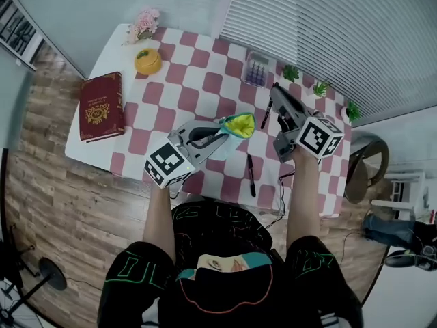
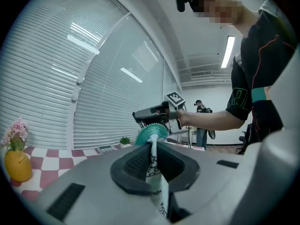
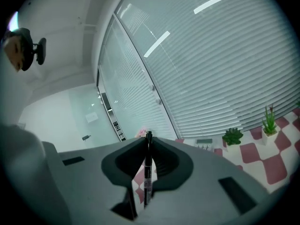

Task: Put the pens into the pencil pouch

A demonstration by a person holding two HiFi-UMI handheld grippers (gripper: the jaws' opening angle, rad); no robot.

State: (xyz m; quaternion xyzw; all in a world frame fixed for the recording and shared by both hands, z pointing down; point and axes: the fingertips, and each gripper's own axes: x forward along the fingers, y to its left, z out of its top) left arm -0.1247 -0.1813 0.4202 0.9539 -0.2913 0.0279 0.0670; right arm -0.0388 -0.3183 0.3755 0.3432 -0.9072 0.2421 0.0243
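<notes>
left gripper (image 1: 220, 137): jaws almost together, pinching the pencil pouch (image 1: 239, 124) rim | right gripper (image 1: 276, 108): jaws narrowly apart, clamped on black pen (image 1: 267, 117), at pouch's 3 o'clock | second pen (image 1: 250, 175): on checked table (image 1: 205, 80), pouch's 6 o'clock

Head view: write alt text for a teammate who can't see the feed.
Seen from above, the left gripper holds an open, yellow-lined pencil pouch by its edge while the right gripper holds a black pen beside it, over a pink-checked table. A second pen lies on the table near the person.
</notes>
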